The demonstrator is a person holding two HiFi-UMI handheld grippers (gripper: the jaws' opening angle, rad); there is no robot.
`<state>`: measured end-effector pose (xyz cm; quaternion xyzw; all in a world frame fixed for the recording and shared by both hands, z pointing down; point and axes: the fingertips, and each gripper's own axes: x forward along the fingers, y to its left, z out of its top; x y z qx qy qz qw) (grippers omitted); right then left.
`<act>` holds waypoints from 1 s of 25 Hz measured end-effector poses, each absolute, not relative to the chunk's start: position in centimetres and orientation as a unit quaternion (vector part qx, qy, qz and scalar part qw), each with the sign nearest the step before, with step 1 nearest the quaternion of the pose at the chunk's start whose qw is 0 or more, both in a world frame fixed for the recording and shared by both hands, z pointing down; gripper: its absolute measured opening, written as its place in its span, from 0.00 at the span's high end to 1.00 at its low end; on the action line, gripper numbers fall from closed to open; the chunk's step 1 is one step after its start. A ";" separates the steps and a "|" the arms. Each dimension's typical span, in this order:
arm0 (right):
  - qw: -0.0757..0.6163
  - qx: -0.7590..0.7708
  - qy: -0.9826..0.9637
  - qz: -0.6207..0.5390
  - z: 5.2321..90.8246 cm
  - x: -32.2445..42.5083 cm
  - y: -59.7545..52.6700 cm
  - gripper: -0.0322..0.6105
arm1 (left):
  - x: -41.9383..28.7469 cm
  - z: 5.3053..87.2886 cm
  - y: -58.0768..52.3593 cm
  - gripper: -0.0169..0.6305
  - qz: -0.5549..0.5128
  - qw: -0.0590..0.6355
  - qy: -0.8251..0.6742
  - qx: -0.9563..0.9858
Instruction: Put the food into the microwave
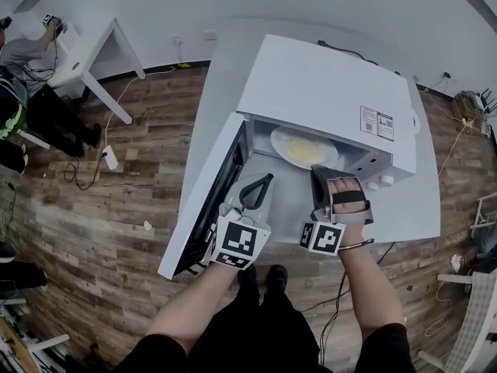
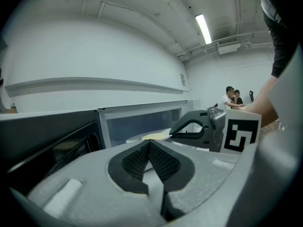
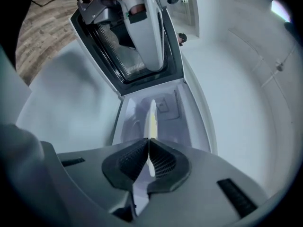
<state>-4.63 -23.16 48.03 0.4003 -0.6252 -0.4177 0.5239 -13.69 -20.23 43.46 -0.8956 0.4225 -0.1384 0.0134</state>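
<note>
Right claw (image 3: 148,140) pinching rim of plate of food (image 1: 300,148), inside microwave (image 1: 326,92); left claw (image 2: 149,143) pressed together, empty, beside open door (image 1: 208,208)

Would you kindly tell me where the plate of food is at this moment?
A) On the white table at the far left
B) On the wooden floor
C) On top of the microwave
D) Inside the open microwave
D: the plate of food lies inside the cavity of the microwave, whose door is swung wide open.

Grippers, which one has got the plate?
The right gripper: its jaws pinch the plate inside the microwave. The left gripper is shut on nothing.
</note>
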 end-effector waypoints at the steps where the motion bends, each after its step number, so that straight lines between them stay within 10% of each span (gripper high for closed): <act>1: 0.525 0.401 -0.625 -0.415 48.4 -4.5 -23.6 0.92 | -13.7 43.6 -20.5 0.96 -0.137 0.012 0.423 -0.896; 25: 0.555 0.415 -0.611 -0.383 54.2 -3.2 -28.2 0.92 | -13.5 45.1 -22.0 0.96 -0.122 0.031 0.432 -0.893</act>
